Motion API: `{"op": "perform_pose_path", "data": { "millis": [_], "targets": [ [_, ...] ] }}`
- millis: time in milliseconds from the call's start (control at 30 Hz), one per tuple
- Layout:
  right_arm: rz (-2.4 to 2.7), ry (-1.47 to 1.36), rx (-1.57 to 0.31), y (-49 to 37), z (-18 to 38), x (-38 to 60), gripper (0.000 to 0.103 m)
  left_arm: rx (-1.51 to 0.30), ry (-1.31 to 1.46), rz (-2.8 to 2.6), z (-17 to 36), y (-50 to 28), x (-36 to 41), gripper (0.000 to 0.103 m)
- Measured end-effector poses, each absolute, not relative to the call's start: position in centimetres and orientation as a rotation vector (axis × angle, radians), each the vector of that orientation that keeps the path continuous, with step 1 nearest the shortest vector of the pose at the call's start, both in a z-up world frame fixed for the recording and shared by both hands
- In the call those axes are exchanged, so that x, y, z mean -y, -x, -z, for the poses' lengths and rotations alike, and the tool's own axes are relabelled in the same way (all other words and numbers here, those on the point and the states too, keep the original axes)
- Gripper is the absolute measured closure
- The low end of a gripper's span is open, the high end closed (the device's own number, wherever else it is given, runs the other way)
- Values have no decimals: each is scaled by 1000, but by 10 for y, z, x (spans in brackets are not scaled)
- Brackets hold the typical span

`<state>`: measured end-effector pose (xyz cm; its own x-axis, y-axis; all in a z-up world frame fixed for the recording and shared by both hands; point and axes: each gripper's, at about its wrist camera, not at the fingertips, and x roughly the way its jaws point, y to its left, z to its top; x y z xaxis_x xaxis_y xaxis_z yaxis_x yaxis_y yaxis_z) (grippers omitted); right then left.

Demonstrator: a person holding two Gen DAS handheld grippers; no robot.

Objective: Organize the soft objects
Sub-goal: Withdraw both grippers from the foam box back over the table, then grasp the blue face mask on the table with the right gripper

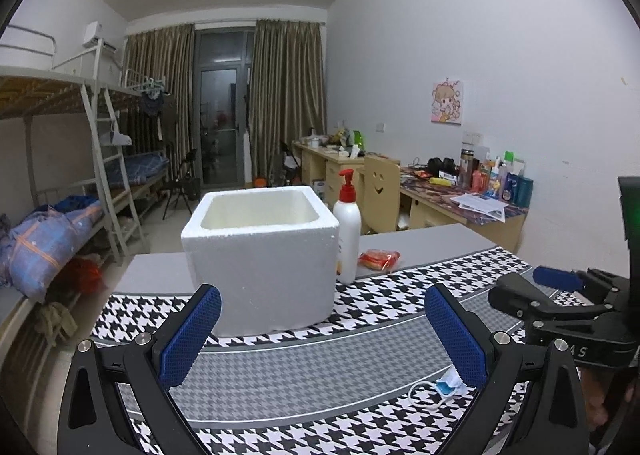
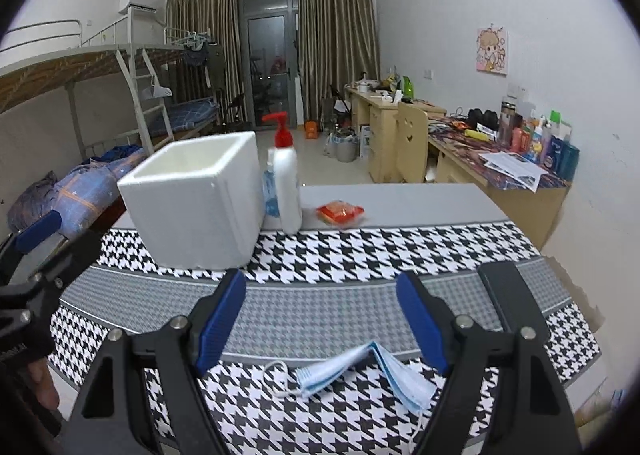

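A folded blue face mask (image 2: 360,369) lies on the houndstooth cloth (image 2: 360,255), just below and between the pads of my right gripper (image 2: 322,315), which is open and empty above it. The mask also shows in the left wrist view (image 1: 450,385), by the right pad. My left gripper (image 1: 322,325) is open and empty, facing the white foam box (image 1: 260,255), also seen in the right wrist view (image 2: 196,199). A red snack packet (image 2: 340,212) lies behind on the grey tabletop (image 2: 420,203).
A white pump bottle with a red top (image 2: 286,183) stands right of the box. A dark phone (image 2: 512,303) lies on the cloth at the right. Bunk beds (image 1: 60,215) stand left, cluttered desks (image 1: 460,199) along the right wall.
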<state>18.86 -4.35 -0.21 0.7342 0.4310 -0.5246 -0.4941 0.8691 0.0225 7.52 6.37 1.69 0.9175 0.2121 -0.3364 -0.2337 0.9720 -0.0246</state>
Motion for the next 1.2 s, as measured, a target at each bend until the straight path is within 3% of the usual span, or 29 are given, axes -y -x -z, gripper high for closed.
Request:
{"op": "perform_pose_path", "data": {
  "millis": [533, 1200],
  "targets": [
    [-447, 80, -659, -208, 50, 55, 21, -295, 56, -268, -3, -64, -70, 1],
    [-406, 76, -811, -225, 97, 68, 23, -430, 71, -153, 36, -89, -51, 1]
  ]
}}
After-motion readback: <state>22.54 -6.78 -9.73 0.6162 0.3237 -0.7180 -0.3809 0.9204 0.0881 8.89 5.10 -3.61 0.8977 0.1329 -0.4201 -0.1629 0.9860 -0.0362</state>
